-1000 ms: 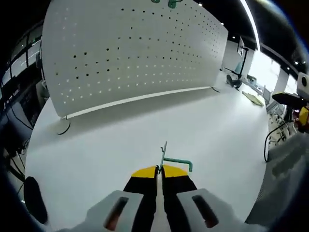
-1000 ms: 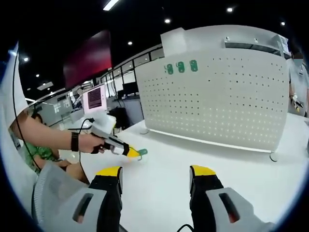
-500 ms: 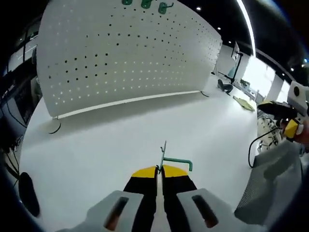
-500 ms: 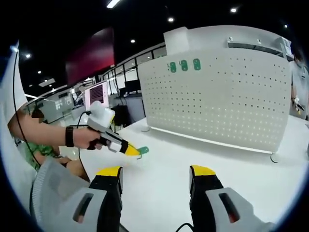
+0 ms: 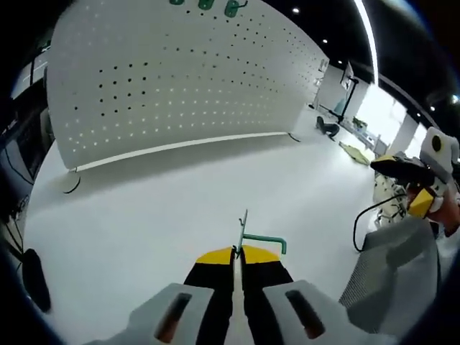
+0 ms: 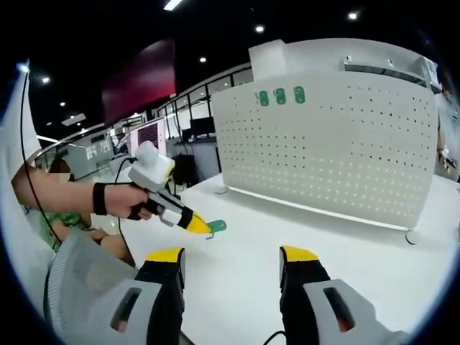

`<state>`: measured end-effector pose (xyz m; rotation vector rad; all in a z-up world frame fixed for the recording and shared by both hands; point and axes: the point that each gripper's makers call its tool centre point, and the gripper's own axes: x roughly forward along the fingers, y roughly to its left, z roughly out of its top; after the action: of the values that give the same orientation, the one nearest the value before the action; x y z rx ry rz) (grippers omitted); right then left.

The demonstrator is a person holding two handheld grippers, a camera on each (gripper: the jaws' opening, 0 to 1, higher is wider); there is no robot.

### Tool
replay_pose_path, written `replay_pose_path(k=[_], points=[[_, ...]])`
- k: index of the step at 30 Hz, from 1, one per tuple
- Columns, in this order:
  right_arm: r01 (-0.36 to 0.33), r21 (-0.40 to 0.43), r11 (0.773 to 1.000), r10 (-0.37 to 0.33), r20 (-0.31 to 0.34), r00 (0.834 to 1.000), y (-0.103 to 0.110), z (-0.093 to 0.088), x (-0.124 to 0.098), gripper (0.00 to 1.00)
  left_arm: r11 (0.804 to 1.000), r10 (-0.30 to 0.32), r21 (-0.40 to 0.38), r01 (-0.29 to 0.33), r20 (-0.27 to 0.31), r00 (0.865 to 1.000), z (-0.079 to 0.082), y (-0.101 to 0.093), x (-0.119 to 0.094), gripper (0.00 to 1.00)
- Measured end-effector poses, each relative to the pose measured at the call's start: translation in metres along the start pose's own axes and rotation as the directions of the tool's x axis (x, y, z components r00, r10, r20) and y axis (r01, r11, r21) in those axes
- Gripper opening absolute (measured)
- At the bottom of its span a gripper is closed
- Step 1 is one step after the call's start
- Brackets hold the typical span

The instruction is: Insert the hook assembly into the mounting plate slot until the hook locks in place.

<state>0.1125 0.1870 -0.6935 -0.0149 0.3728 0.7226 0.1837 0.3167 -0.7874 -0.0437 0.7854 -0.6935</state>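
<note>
My left gripper (image 5: 238, 251) is shut on a green hook assembly (image 5: 260, 241), whose metal plate stands up between the yellow-tipped jaws and whose green arm points right. Far ahead stands the white perforated mounting plate (image 5: 180, 86), with several green hooks (image 5: 205, 4) hung along its top edge. In the right gripper view my right gripper (image 6: 230, 256) is open and holds nothing. Left of it the left gripper (image 6: 205, 228), held in a person's hand, carries the green hook (image 6: 215, 226) over the white table (image 6: 287, 230). The mounting plate (image 6: 338, 144) stands behind, with green hooks (image 6: 282, 95) at its upper left.
The right gripper (image 5: 413, 187) shows at the right edge of the left gripper view, beside a grey mesh chair back (image 5: 392, 273). A black cable (image 5: 72, 185) lies by the plate's left foot. The white table (image 5: 158, 201) lies bare between the grippers and the plate.
The left gripper has risen slightly with the hook and come a little closer to the plate. The right gripper has stayed open and nearly still.
</note>
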Motion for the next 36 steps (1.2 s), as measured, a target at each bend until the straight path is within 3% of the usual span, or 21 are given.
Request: replay_pose_path(k=[15,19,30,32,36], points=[[-0.057,-0.039,0.998,0.056,-0.031,0.998,0.009,-0.005,0.002,0.49,0.999,-0.039,0.031,0.039,0.001,0.999,-0.001,-0.034,-0.007,0.02],[-0.086,-0.044,0.995,0.084,-0.037,0.996,0.014,-0.006,0.002,0.46,0.995,-0.100,-0.029,0.099,-0.007,0.995,-0.003,-0.047,-0.008,0.02],[-0.136,-0.056,0.989,0.135,-0.028,0.990,0.026,-0.005,0.004,0.41,0.991,-0.132,-0.032,0.130,-0.040,0.990,-0.005,-0.063,-0.015,0.02],[-0.141,-0.066,0.988,0.139,-0.031,0.990,0.027,-0.005,0.005,0.38,0.985,-0.159,-0.073,0.157,-0.030,0.987,-0.004,-0.070,-0.015,0.02],[-0.163,-0.082,0.983,0.160,-0.048,0.986,0.032,-0.008,0.006,0.38,0.983,-0.167,-0.084,0.164,-0.035,0.985,-0.006,-0.078,-0.016,0.02]])
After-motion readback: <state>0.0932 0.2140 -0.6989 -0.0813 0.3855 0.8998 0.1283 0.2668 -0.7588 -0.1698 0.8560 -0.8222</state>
